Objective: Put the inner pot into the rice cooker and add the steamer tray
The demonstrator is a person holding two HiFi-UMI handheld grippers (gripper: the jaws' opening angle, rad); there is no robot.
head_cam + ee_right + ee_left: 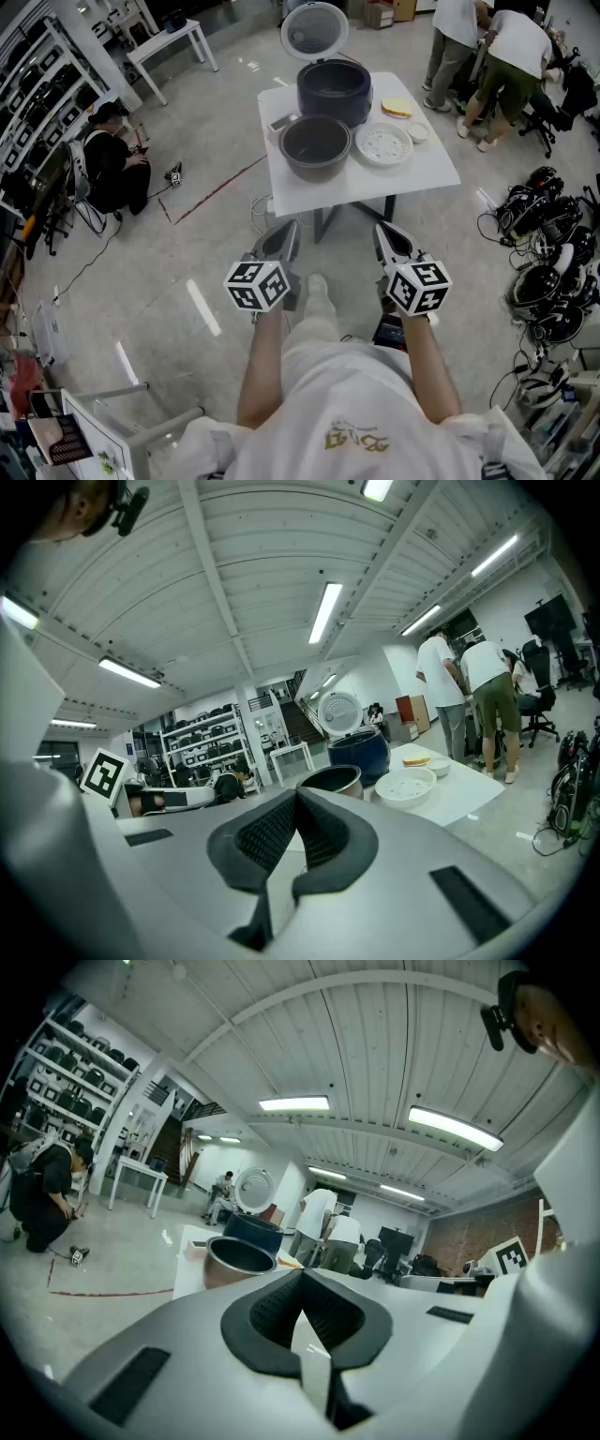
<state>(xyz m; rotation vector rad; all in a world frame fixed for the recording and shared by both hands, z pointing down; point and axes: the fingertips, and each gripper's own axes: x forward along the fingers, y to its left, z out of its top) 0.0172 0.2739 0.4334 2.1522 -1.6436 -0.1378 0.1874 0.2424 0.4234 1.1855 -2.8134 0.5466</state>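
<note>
While you stand back from the table, both tools sit low in front of you. Left gripper [286, 231]: jaws pressed together, empty. Right gripper [384, 234]: same, pressed together, empty. Ahead is the white square table [412, 178]. Near its front edge the dark grey round metal inner pot [315, 142] rests on the tabletop, outside the cooker. Just right of it the white round perforated steamer tray [382, 144] lies flat. Right behind the pot stands the dark blue round rice cooker [334, 89], its white lid [314, 30] swung up at the far side.
</note>
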